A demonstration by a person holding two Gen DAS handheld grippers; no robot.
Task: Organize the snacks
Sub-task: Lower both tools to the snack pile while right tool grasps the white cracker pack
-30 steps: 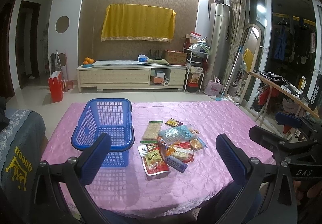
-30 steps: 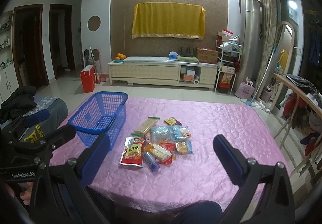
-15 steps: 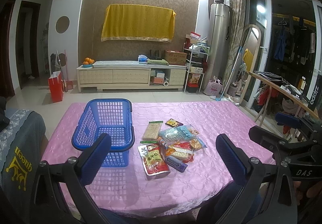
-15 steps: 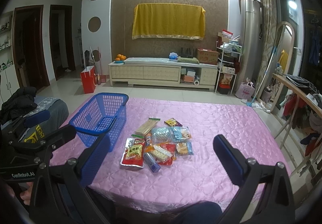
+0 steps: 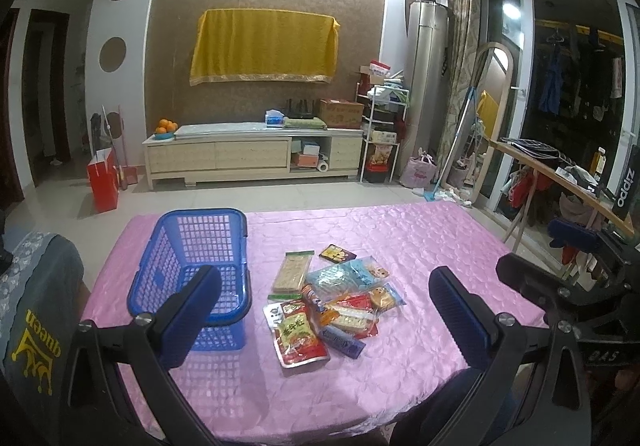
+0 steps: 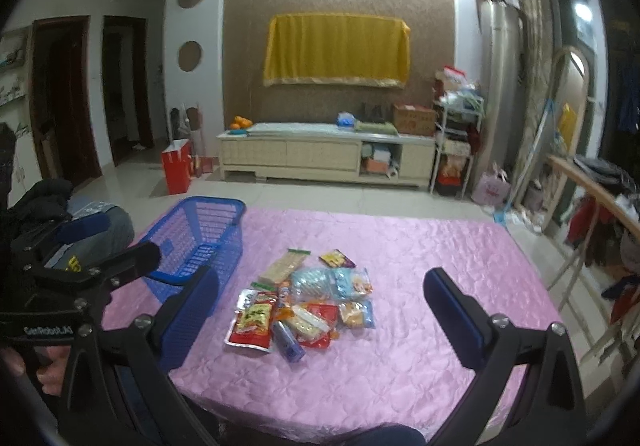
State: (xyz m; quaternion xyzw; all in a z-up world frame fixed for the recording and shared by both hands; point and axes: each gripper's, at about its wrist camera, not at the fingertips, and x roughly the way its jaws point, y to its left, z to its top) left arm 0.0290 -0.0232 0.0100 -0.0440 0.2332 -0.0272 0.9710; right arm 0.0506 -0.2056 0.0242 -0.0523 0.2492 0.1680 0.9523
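Snacks [image 5: 328, 302] lie just right of the basket [image 5: 192, 266]; your left hand-held gripper [image 5: 324, 314] and right hand-held gripper [image 6: 320, 310] hover spread, holding nothing.

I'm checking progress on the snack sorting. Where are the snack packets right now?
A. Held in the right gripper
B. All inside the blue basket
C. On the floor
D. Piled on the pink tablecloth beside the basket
D: the snack packets lie on the pink tablecloth, right of the blue basket, which looks empty.

"zippo" on black sign [image 5: 626, 187]
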